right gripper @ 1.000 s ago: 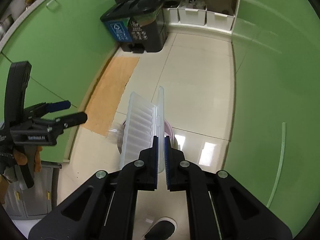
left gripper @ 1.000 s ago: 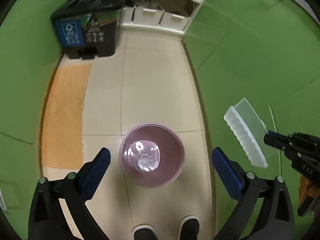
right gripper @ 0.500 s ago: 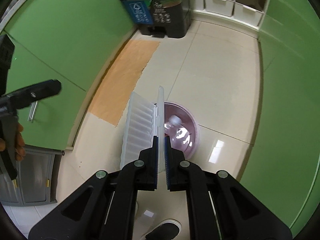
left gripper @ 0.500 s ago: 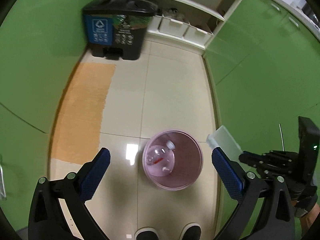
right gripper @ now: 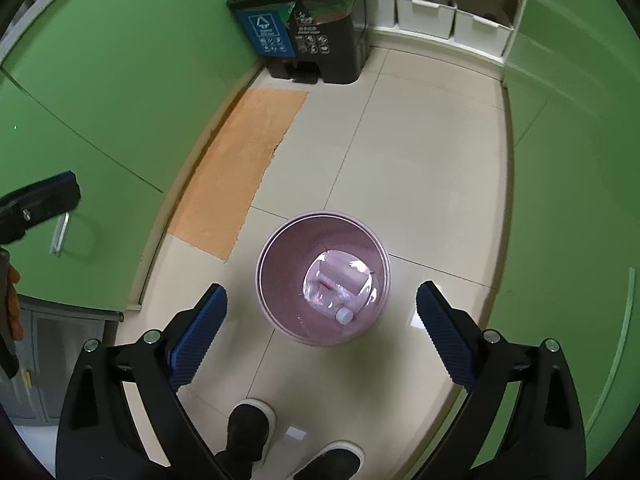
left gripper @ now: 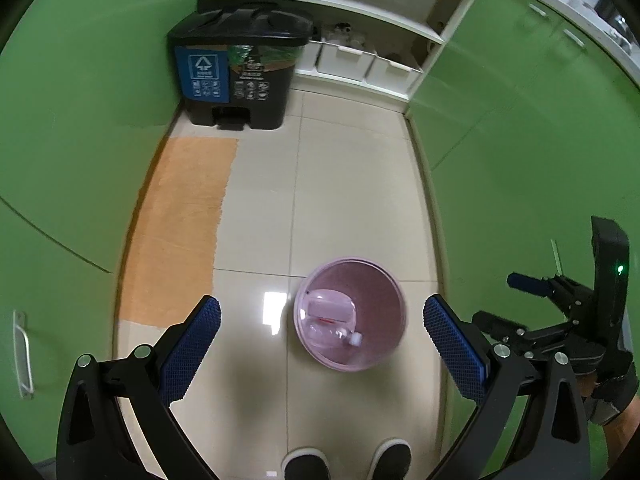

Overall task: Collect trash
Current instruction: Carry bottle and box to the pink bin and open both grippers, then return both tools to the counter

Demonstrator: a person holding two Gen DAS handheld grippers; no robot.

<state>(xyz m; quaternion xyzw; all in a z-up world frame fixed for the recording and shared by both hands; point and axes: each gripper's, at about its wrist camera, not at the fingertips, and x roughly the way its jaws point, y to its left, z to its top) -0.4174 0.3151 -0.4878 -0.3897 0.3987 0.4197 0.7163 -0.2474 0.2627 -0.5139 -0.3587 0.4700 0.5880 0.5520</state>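
Left gripper (left gripper: 320,344) spread wide, nothing between its pads. Right gripper (right gripper: 322,320) likewise wide apart and empty, low centre of frame. Directly below it, pink bin (right gripper: 280,248) on the tiled floor; inside lie a clear plastic box (right gripper: 344,270) and bottle (right gripper: 336,306). Orange mat (right gripper: 244,160) at centre left.

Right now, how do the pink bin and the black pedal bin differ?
The pink bin is round, open-topped and stands mid-floor; a clear bottle shows inside. The black pedal bin is boxy, lidded, labelled on the front, and stands at the far end against the green cabinets, contents hidden. Both stand upright on the tiled floor.
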